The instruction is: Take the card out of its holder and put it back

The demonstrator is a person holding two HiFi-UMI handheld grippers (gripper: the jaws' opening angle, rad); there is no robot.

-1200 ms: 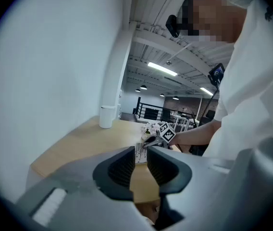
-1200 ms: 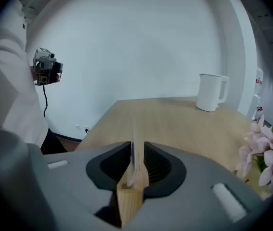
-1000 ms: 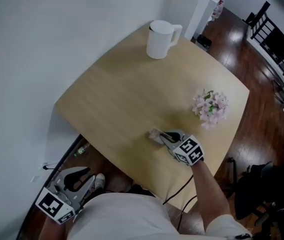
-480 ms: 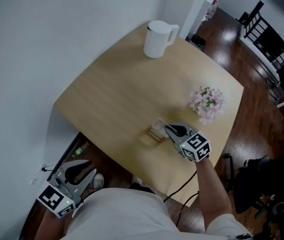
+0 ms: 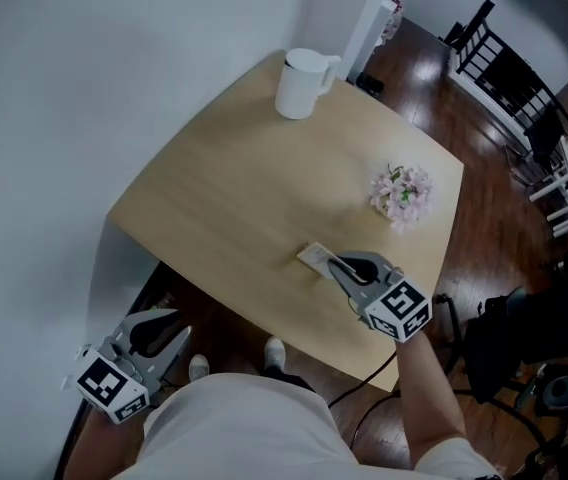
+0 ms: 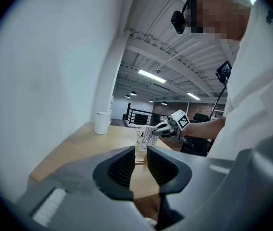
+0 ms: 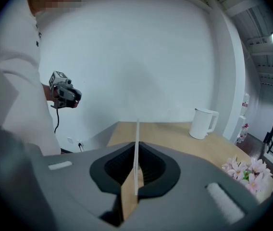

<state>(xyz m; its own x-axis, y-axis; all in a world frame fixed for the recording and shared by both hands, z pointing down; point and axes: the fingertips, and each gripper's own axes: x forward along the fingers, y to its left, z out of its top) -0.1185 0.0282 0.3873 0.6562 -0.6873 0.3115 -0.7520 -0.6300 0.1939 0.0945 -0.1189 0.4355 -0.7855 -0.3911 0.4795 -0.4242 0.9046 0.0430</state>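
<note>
My right gripper (image 5: 334, 265) is shut on a white card (image 5: 314, 256) over the near right part of the wooden table (image 5: 234, 188). In the right gripper view the card (image 7: 137, 138) stands edge-on, pinched between the two pads. A wood-coloured strip (image 7: 128, 198) shows beside it low in the jaws; I cannot tell whether that is the holder. The left gripper view shows the card (image 6: 147, 136) held up above the tabletop by the right gripper (image 6: 164, 129). My left gripper (image 5: 172, 326) hangs below the table's near left edge, with a narrow gap between its jaws and nothing in it.
A white jug (image 5: 300, 83) stands at the far corner of the table. A bunch of pink flowers (image 5: 401, 192) lies to the right, beyond the card. A white wall runs along the left. Black chairs (image 5: 494, 63) stand on the dark floor at the far right.
The right gripper has closed on the card and drawn back a little toward the near right edge. The wooden block seen beside it half a second ago no longer shows. The left gripper has hardly moved.
</note>
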